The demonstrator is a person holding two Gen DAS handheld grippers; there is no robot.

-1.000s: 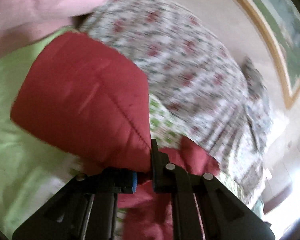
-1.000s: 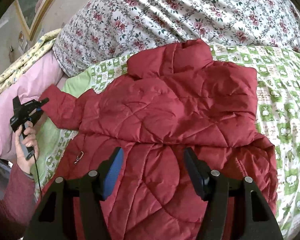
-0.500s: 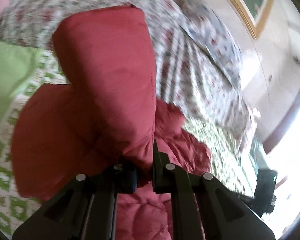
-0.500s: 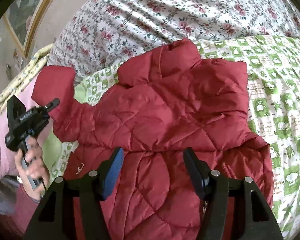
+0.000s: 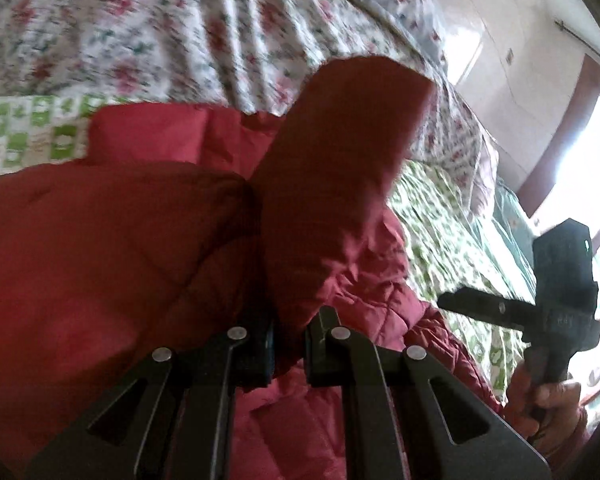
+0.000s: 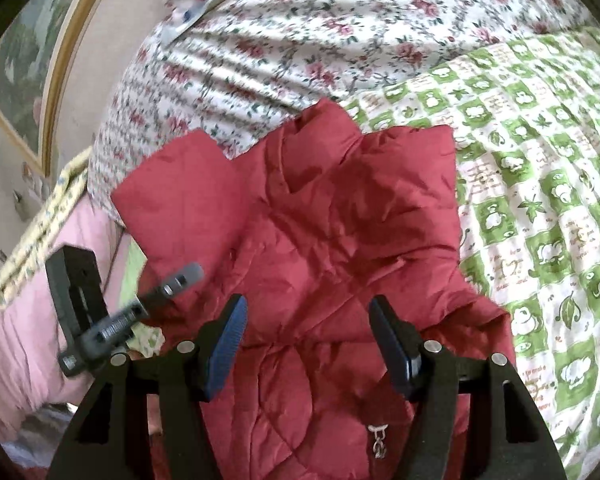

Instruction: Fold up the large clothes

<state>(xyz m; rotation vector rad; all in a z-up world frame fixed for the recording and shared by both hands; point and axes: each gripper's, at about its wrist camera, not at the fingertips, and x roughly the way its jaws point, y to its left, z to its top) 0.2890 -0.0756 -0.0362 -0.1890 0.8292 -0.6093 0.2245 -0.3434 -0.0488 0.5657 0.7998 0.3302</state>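
My left claw (image 5: 288,344) is clamped on the sleeve (image 5: 340,168), lifted over the red jacket (image 6: 320,240) on the bed. My right claw (image 6: 306,344) hangs wide and empty above the jacket's body.

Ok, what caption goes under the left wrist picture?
Left tongs pinch the red jacket's sleeve over the bed.

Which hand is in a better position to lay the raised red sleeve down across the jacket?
Left. The left gripper is shut on the sleeve, which stands raised over the jacket. The right gripper is open and holds nothing.
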